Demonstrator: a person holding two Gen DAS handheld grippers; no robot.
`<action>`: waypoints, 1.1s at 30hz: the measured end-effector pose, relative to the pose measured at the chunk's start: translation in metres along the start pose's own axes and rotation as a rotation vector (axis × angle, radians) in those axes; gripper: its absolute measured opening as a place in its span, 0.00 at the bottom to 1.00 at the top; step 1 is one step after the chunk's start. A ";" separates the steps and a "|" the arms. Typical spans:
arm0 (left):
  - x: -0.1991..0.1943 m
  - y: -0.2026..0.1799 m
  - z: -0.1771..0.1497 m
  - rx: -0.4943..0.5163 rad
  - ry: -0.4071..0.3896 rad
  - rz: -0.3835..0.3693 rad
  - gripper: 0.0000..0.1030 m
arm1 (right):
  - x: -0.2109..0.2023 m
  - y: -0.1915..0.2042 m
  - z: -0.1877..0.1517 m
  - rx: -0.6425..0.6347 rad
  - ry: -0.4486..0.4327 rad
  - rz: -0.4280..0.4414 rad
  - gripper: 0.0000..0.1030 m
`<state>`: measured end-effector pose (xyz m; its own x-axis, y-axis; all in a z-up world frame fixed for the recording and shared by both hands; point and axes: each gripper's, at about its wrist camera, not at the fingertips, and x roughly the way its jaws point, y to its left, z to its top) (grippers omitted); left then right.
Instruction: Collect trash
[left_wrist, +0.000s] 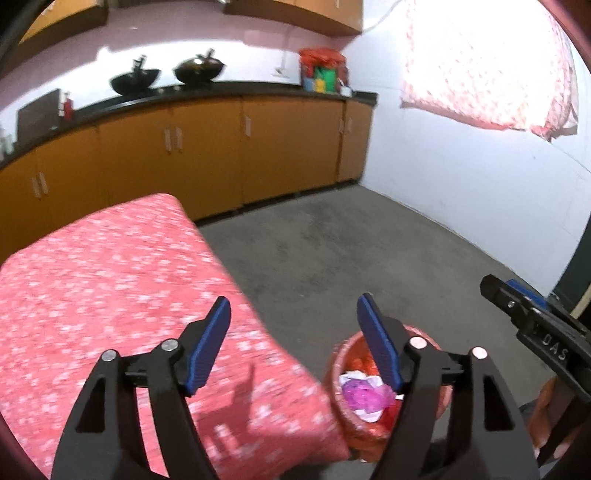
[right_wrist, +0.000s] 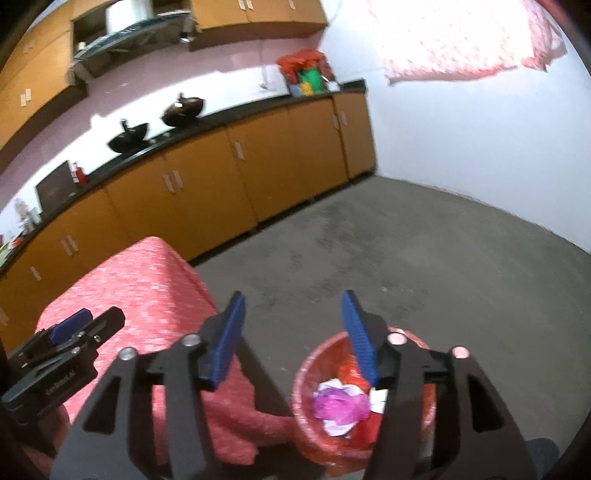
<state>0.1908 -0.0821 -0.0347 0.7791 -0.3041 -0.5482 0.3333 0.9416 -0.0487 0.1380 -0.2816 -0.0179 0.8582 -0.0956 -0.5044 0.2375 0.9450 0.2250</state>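
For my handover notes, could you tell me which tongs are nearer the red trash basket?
Right. The right tongs hang open just above the red trash basket, while the left tongs sit open further over, partly above the pink-covered table.

Orange cabinets (left_wrist: 207, 155) under a black counter (left_wrist: 221, 90) line the pink wall, grey floor (left_wrist: 351, 251) before them, white wall (left_wrist: 461, 177) alongside.

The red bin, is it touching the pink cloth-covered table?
Cannot tell. In the right wrist view the red bin sits beside the pink cloth, but the claw arms hide where they would meet.

Red bin (right_wrist: 306, 373), apparently trash-filled (right_wrist: 340, 406)
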 end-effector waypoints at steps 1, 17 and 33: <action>-0.007 0.005 -0.001 -0.001 -0.009 0.017 0.73 | -0.007 0.009 0.000 -0.012 -0.010 0.014 0.61; -0.140 0.073 -0.056 -0.091 -0.117 0.297 0.98 | -0.118 0.066 -0.022 -0.155 -0.145 -0.016 0.96; -0.193 0.056 -0.087 -0.061 -0.180 0.302 0.98 | -0.186 0.065 -0.073 -0.218 -0.207 -0.042 0.96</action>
<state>0.0133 0.0416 -0.0041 0.9206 -0.0259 -0.3897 0.0451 0.9982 0.0402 -0.0394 -0.1798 0.0295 0.9296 -0.1765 -0.3235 0.1907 0.9816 0.0125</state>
